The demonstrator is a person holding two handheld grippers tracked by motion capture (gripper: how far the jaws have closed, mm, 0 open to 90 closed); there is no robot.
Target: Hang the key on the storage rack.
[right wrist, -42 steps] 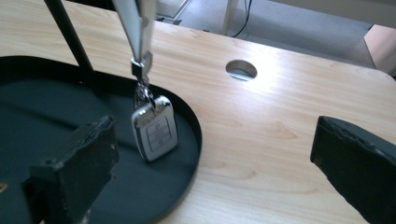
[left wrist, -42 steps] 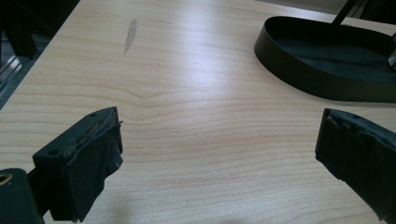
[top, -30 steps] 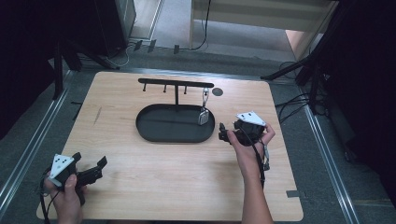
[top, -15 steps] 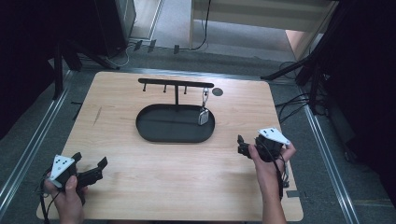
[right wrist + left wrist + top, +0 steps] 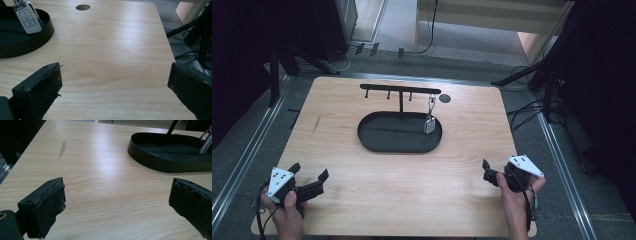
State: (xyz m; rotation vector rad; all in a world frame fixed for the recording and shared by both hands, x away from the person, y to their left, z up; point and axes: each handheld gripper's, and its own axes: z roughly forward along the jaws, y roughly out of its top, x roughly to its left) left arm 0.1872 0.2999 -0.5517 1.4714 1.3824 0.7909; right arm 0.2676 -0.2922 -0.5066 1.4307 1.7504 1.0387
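A black oval tray [image 5: 377,142] with a T-shaped hook rack [image 5: 400,90] stands at the middle of the wooden table. A silver key fob [image 5: 429,124] hangs from the rack's right hook, its lower end over the tray. My left gripper [image 5: 309,171] rests at the front left corner, open and empty. My right gripper [image 5: 487,172] is at the front right, well away from the tray, also open and empty. The right gripper view has the key fob [image 5: 27,17] and tray rim [image 5: 37,32] at upper left. The left gripper view has the tray [image 5: 150,157] at upper right.
A small round hole [image 5: 445,98] sits in the tabletop behind the tray's right end. A faint grey smudge [image 5: 316,123] marks the wood at the left. Cables and dark stands lie on the floor past the table's right edge [image 5: 507,130].
My right gripper has drawn back from beside the tray and key fob toward the table's front right. The left gripper has stayed put.
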